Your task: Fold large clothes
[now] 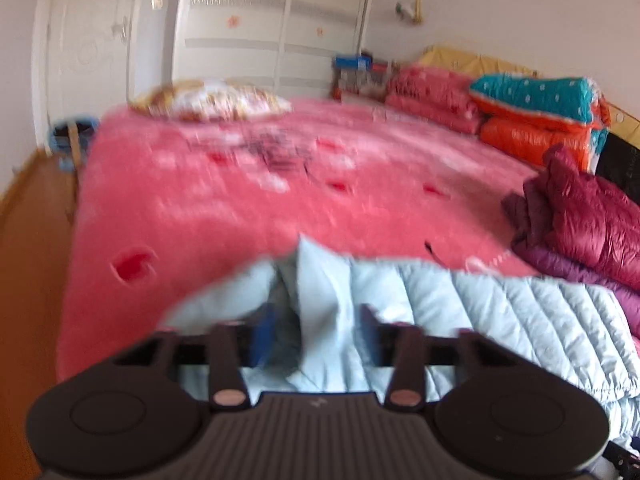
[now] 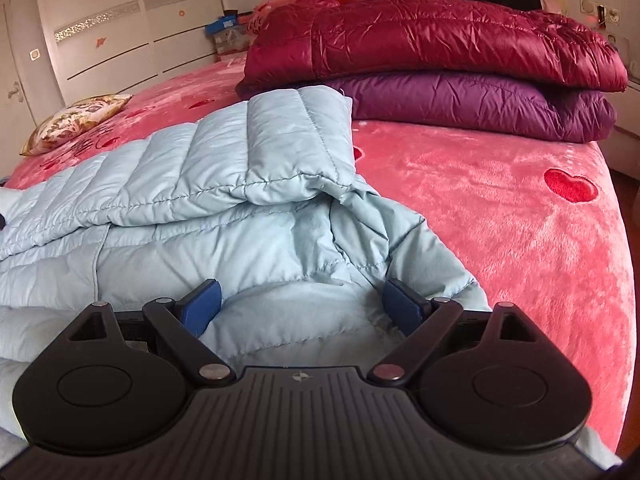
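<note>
A light blue quilted down jacket [image 2: 224, 160] lies on the pink bed cover [image 2: 480, 208], with one quilted part folded over its body. My right gripper [image 2: 302, 304] is open, its blue pads wide apart on either side of a bulge of the jacket near the neck. In the blurred left wrist view the jacket [image 1: 500, 312] fills the lower right. My left gripper [image 1: 318, 332] is open, and a raised fold of the jacket stands between its pads without being pinched.
A maroon coat [image 2: 420, 36] lies folded on a purple one [image 2: 472, 100] just behind the jacket. Folded quilts [image 1: 536, 120] are stacked at the bed's far right. A patterned pillow [image 1: 212, 98] lies at the far edge. A white wardrobe [image 1: 260, 32] stands behind, with wooden floor [image 1: 32, 240] at left.
</note>
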`<state>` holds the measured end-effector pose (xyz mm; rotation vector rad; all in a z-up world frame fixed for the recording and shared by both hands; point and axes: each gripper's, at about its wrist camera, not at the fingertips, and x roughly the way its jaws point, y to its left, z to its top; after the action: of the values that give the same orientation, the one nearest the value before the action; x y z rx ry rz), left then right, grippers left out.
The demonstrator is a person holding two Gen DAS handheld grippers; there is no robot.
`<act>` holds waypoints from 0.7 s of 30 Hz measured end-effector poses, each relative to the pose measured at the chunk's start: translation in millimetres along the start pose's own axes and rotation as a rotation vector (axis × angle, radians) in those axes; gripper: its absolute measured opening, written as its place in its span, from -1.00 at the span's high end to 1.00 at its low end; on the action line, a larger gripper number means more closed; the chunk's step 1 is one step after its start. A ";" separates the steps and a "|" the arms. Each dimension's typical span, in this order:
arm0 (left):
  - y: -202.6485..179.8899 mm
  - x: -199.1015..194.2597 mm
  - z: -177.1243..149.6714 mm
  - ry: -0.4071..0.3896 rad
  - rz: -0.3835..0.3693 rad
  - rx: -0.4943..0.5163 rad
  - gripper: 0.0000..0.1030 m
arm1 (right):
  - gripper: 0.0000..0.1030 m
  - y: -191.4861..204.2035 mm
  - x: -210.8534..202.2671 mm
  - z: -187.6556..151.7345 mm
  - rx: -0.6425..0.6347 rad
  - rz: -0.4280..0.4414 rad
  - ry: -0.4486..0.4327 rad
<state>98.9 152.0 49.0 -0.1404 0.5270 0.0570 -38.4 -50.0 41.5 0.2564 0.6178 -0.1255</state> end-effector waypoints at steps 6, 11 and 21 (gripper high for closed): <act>9.7 -35.9 14.8 -0.128 0.039 0.002 -0.44 | -1.00 1.6 -2.9 -5.8 0.004 0.013 -0.028; 0.5 -19.3 14.1 -0.130 -0.055 -0.030 -0.44 | -1.00 4.9 -5.8 -9.2 -0.008 0.007 -0.037; -33.3 29.7 -6.6 -0.093 -0.127 0.071 -0.44 | -1.00 -4.4 -11.7 -0.9 0.039 0.053 0.002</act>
<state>124.3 118.6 32.4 -0.1014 0.4262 -0.0790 -49.2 -53.5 46.7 0.3106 0.6107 -0.0861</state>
